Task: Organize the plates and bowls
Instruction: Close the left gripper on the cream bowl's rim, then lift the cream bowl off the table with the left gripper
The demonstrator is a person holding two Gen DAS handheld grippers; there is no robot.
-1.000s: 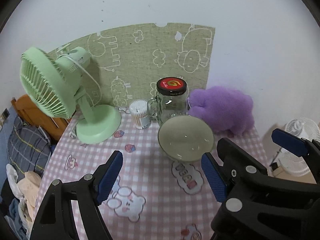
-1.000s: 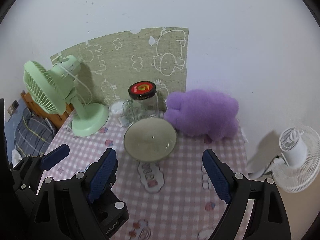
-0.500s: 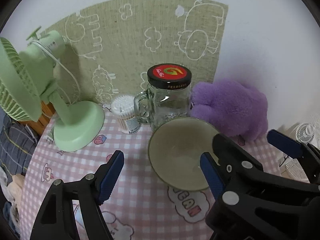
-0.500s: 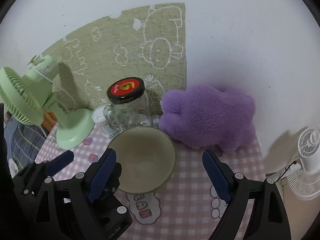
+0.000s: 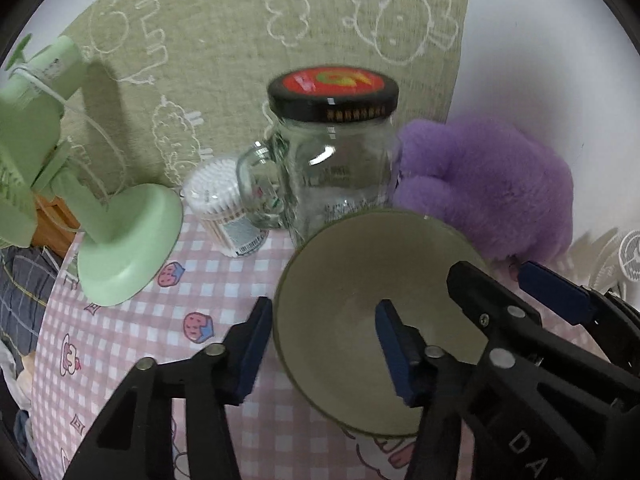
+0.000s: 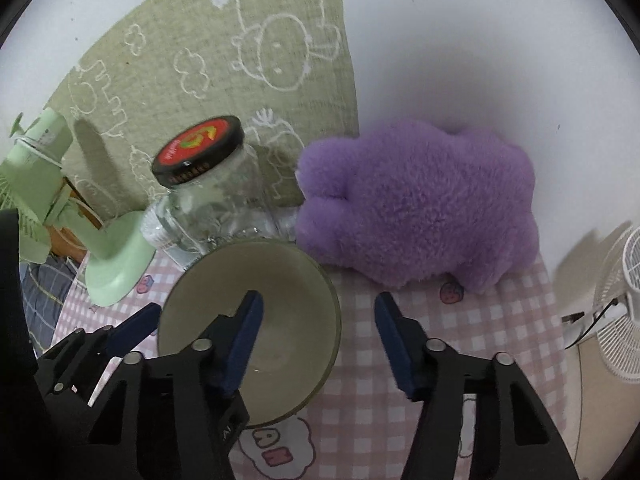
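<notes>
An empty olive-green bowl (image 5: 360, 280) stands on the pink checked tablecloth (image 5: 132, 320), in front of a glass jar. My left gripper (image 5: 320, 344) is open and straddles the bowl's left rim: one fingertip outside it, the other inside. My right gripper (image 6: 318, 340) is open and straddles the bowl's (image 6: 288, 300) right rim, left fingertip over the inside, right fingertip over the cloth. Neither gripper is closed on the rim. Each gripper shows in the other's view.
A glass jar (image 5: 332, 168) with a red and black lid stands right behind the bowl, a cotton swab tub (image 5: 224, 204) to its left. A green desk fan (image 5: 120, 240) is far left. A purple plush toy (image 6: 420, 208) lies behind right. A white fan (image 6: 620, 312) stands beyond the table's right edge.
Both grippers have moved forward and down to the bowl; their fingertips now straddle its rim on either side. The jaws look a little narrower than before.
</notes>
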